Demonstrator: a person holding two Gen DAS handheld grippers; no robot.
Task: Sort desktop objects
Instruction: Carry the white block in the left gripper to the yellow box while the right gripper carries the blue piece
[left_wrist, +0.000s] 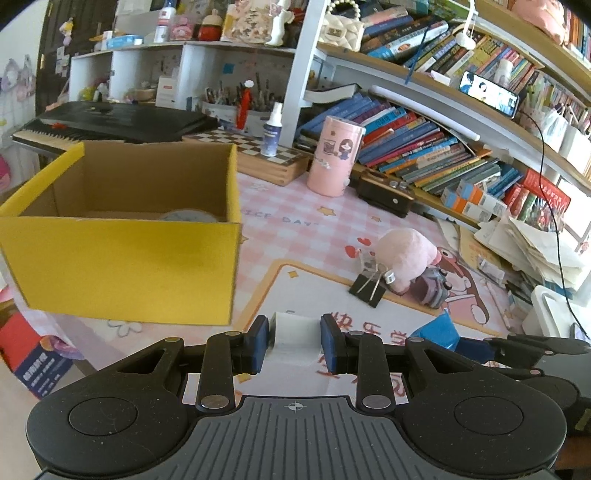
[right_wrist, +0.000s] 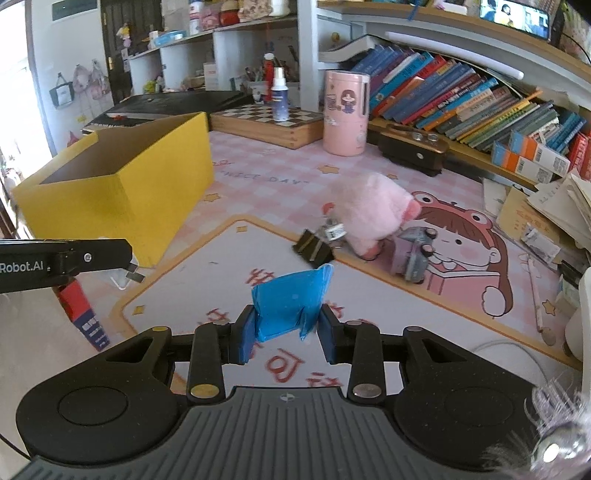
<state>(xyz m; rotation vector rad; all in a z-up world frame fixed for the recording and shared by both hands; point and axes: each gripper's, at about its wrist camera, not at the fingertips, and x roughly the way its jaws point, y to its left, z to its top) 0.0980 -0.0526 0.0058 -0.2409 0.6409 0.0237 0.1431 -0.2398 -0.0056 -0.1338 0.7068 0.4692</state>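
My left gripper (left_wrist: 294, 341) is shut on a white block (left_wrist: 293, 334) and holds it above the desk mat, just right of the open yellow box (left_wrist: 122, 258). A round pale object (left_wrist: 186, 216) lies inside the box. My right gripper (right_wrist: 287, 338) is shut on a blue packet (right_wrist: 290, 301) above the mat; the packet also shows in the left wrist view (left_wrist: 439, 330). On the mat lie a black binder clip (right_wrist: 314, 247), a pink plush toy (right_wrist: 369, 214) and a small purple toy car (right_wrist: 413, 254). The left gripper also shows in the right wrist view (right_wrist: 129, 273), beside the box (right_wrist: 122, 192).
A pink cylinder container (left_wrist: 334, 155), a chessboard box (left_wrist: 269, 158) with a spray bottle (left_wrist: 272, 129), a dark wooden box (left_wrist: 388, 192), leaning books (left_wrist: 424, 147), a keyboard (left_wrist: 110, 122) and paper stacks (left_wrist: 535, 247) ring the mat.
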